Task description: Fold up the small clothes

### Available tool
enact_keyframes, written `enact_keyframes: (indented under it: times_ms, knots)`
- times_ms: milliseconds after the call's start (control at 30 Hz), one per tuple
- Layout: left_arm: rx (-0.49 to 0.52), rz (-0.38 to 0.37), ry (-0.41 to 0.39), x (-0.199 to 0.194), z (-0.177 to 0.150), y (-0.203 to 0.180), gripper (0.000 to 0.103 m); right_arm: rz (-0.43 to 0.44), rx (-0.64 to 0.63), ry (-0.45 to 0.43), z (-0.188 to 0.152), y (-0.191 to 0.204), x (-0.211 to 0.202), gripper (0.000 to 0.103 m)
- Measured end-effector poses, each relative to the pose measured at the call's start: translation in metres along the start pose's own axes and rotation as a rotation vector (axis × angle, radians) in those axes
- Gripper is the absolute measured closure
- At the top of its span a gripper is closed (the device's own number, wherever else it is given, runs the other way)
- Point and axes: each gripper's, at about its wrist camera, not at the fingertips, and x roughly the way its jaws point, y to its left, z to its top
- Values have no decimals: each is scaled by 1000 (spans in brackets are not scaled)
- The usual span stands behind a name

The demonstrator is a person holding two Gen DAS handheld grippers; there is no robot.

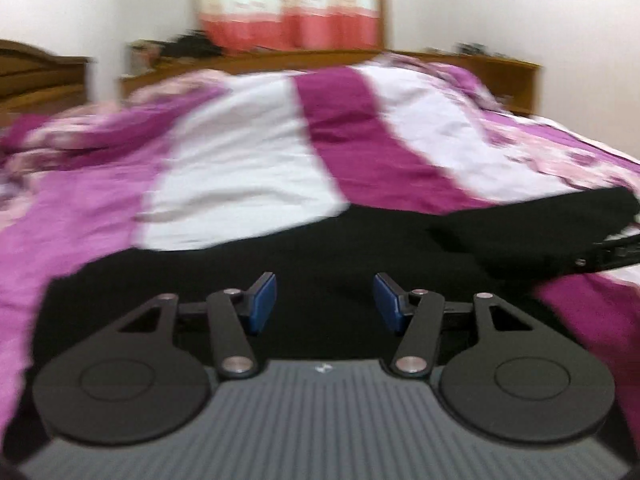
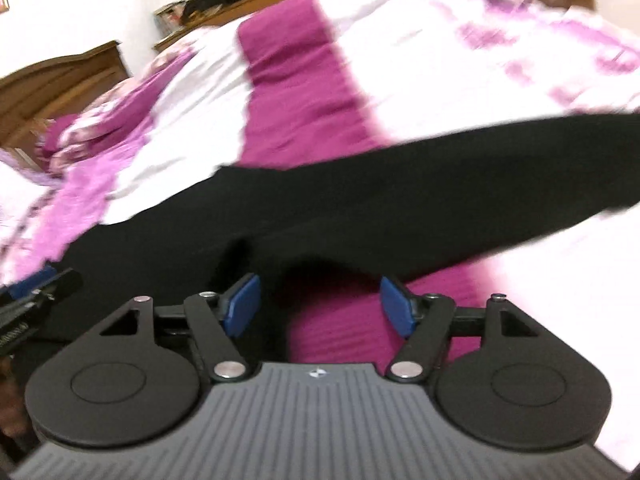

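Here, garment: black garment (image 2: 360,192) stretched crosswise on striped bedspread (image 2: 296,92).
Left gripper (image 1: 325,304): over it, parted, empty.
Right gripper (image 2: 320,306): at its near edge, parted, empty.

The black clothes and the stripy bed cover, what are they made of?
The black garment looks like soft matte cloth, maybe a knit: it drapes limp and shows no shine, though blur hides any weave. The bed cover looks like thin woven cotton, printed purple and white: it wrinkles finely. Both are guesses.

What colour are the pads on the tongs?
Blue pads, on black arms; clearest in the left wrist view.
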Motion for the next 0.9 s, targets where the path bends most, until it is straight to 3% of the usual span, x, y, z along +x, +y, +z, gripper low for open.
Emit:
enact_keyframes:
  times_ms: [67, 100, 167, 233, 300, 367, 500, 567, 600, 667, 767, 833, 867, 900]
  knots:
    - [16, -94, 39, 14, 3, -17, 74, -49, -29, 18, 4, -20, -2, 29]
    - [26, -119, 68, 22, 5, -26, 78, -57, -39, 37, 7, -33, -1, 29]
    - [33, -119, 101, 37, 4, -44, 80, -103, -31, 99, 13, -57, 1, 29]
    - [9, -108, 128, 50, -1, -54, 81, -178, 14, 89, 16, -87, -4, 29]
    - [-43, -95, 163, 64, -9, -60, 84, -221, 122, 66, 19, -122, -13, 29]
    - [-45, -71, 143, 71, -12, -65, 85, -238, 272, 50, 24, -154, -22, 29]
    - [-33, -53, 110, 72, -18, -69, 85, -353, 331, -117, 36, -186, -33, 25]
    - [-41, -48, 72, 70, -24, -70, 85, -309, 438, -115, 37, -213, -27, 25]
    - [-44, -46, 59, 70, -27, -70, 85, -267, 490, -161, 36, -220, -31, 25]
    - [-49, -46, 58, 68, -27, -68, 84, -213, 502, -246, 36, -228, -34, 25]
    - [-52, -47, 57, 67, -27, -67, 84, -196, 548, -284, 40, -235, -21, 26]
    - [-51, -47, 56, 67, -28, -67, 84, -175, 559, -315, 51, -239, -7, 37]
    - [-51, -46, 57, 67, -28, -67, 84, -171, 552, -321, 53, -237, -5, 55]
    - [-50, -46, 56, 67, -28, -67, 84, -174, 546, -318, 56, -234, 0, 66]
